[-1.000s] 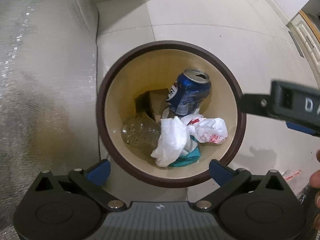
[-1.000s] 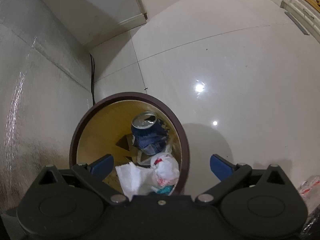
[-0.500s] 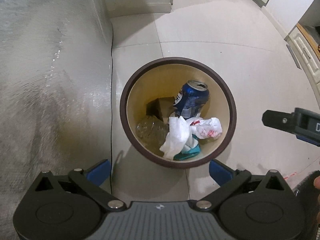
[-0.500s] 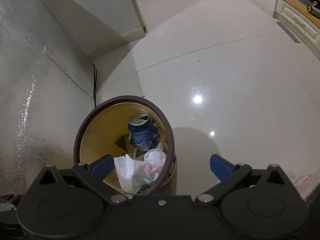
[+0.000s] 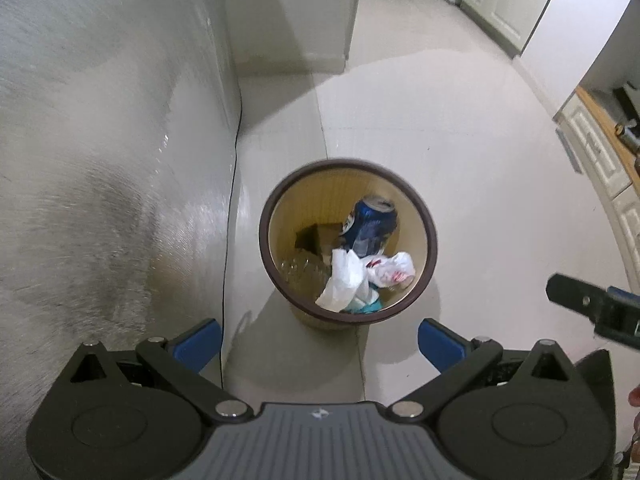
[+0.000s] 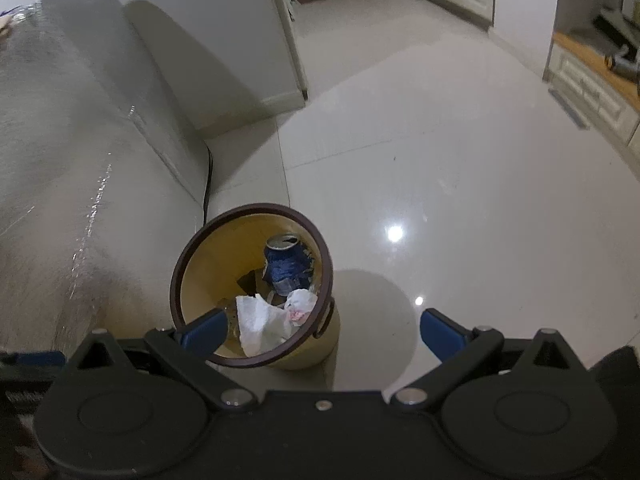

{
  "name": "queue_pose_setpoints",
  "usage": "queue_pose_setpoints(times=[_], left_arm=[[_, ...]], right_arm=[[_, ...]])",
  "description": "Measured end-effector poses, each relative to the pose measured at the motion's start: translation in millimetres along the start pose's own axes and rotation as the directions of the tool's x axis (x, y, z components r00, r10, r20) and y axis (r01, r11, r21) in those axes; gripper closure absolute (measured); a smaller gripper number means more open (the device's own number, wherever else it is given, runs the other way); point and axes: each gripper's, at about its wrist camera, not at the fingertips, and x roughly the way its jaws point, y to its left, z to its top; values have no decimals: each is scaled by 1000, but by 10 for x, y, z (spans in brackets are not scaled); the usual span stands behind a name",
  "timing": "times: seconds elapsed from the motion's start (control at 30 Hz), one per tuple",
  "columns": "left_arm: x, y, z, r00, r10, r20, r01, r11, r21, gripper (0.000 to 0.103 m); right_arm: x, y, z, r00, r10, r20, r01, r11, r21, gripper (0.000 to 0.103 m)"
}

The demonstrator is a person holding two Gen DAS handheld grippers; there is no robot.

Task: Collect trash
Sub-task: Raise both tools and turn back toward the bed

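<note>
While both the left gripper (image 5: 318,338) and right gripper (image 6: 322,330) hang spread and empty, the round, brown-rimmed bin (image 5: 347,164) on glossy tile holds a blue can (image 5: 370,228) at 12 o'clock and crumpled white tissue (image 5: 344,280) at 6.

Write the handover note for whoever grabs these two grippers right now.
Left gripper: open, empty, above the bin.
Right gripper: open, empty, beside it.
Round brown-rimmed wooden waste bin stands on the pale tiled floor next to the silvery-covered counter.
Done: inside the bin lie a blue drink can, crumpled white tissue, a white wrapper with red print, a clear plastic bottle and something teal.
Left: no loose trash shows in either view; look around for more.
</note>
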Motion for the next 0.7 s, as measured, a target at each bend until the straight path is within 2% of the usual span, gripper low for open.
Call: queue_pose_setpoints(times=[0.33, 0.7], left_arm=[[-831, -60, -159, 990, 2, 141, -4, 1000, 11, 0], [-1869, -216, -373, 951, -38, 308, 23, 998, 53, 0]], right_arm=[[-935, -37, -121, 991, -3, 136, 9, 999, -44, 0], [-1951, 13, -150, 962, -6, 274, 26, 997, -69, 0]])
